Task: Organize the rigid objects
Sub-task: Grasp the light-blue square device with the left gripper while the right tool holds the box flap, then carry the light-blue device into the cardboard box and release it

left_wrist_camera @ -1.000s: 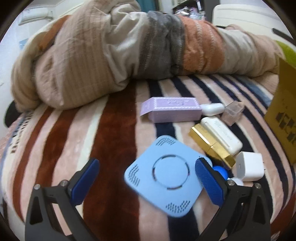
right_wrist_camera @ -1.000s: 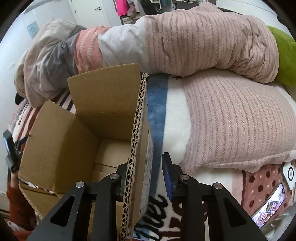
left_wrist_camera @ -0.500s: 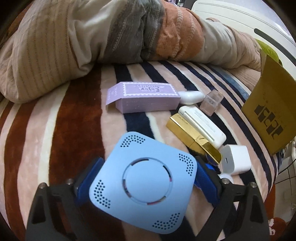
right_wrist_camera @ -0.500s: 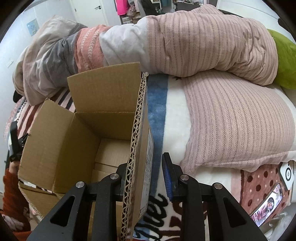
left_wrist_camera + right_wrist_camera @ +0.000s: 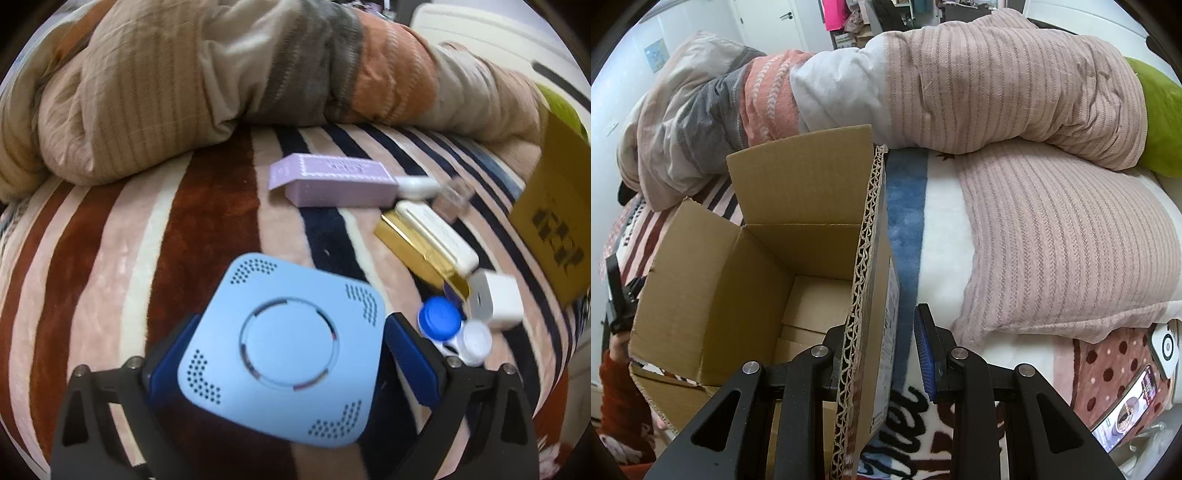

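Observation:
My left gripper [image 5: 288,354] is shut on a light blue square device [image 5: 284,347] and holds it above the striped blanket. Beyond it lie a lilac box [image 5: 332,182], a gold bar [image 5: 417,251] with a white case [image 5: 439,232] on it, a white charger cube [image 5: 496,301], a blue-and-white lens case [image 5: 454,332] and a small clear cube [image 5: 454,195]. My right gripper [image 5: 882,350] straddles the right wall of an open cardboard box [image 5: 768,266]. The left finger is inside the box, and the blue pad [image 5: 923,350] stands slightly off the outer face.
A rolled quilt [image 5: 221,85] lies along the back of the bed. The cardboard box shows at the right edge of the left wrist view [image 5: 554,218]. A pink pillow [image 5: 1063,236], a green cushion [image 5: 1163,122] and a phone [image 5: 1126,410] lie right of the box.
My left gripper closed on the blue device and lifted it off the blanket, then drew back slightly. My right gripper stayed on the box wall.

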The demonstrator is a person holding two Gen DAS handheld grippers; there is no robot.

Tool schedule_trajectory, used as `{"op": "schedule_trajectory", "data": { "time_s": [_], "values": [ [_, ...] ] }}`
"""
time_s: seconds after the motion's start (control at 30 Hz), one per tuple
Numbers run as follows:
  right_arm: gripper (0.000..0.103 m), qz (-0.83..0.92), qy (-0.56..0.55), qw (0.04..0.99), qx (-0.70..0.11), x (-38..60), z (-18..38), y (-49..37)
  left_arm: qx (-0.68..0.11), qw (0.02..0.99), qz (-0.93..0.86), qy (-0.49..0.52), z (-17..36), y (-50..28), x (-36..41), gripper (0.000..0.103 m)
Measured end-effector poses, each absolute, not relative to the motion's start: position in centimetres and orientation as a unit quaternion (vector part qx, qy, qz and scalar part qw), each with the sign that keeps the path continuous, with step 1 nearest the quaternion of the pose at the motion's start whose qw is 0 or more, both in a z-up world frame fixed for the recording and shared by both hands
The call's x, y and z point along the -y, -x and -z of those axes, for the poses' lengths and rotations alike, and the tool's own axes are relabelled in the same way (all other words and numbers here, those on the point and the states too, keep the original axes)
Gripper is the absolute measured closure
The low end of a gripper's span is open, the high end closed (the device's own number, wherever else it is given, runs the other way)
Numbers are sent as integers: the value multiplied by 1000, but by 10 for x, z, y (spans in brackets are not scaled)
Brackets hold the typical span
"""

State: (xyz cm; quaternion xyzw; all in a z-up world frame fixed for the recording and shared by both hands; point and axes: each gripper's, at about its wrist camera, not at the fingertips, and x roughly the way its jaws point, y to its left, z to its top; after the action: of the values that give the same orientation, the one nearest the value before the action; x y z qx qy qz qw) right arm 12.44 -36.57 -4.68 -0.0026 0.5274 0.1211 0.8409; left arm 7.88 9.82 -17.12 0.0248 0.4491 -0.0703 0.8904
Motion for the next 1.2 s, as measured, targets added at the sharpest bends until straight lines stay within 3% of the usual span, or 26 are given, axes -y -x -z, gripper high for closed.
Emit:
{"op": "schedule_trajectory", "data": {
  "time_s": [0.1, 0.13, 0.2, 0.43, 0.6, 0.93, 1.2],
  "values": [
    [80, -122, 4, 841, -527, 365, 47, -124, -444, 892, 86, -6, 170, -71, -103, 8],
    [80, -122, 4, 841, -527, 365, 47, -125, -440, 894, 87, 4, 169, -70, -105, 17],
    [80, -122, 4, 841, -527, 365, 47, -125, -439, 894, 86, 12, 168, -69, -108, 20],
    [80, -121, 3, 841, -527, 366, 48, -125, -427, 901, 74, 11, 162, -61, -105, 24],
    [80, -121, 5, 843, -525, 366, 49, -124, -399, 915, 66, -13, 122, -58, -84, 26],
    [85, -135, -4, 841, -523, 367, 49, -124, -284, 935, 207, -54, -21, -59, 54, 26],
    [85, -142, -27, 837, -529, 373, 50, -130, -332, 886, 310, -91, -25, -86, 181, 26]
  ]
}}
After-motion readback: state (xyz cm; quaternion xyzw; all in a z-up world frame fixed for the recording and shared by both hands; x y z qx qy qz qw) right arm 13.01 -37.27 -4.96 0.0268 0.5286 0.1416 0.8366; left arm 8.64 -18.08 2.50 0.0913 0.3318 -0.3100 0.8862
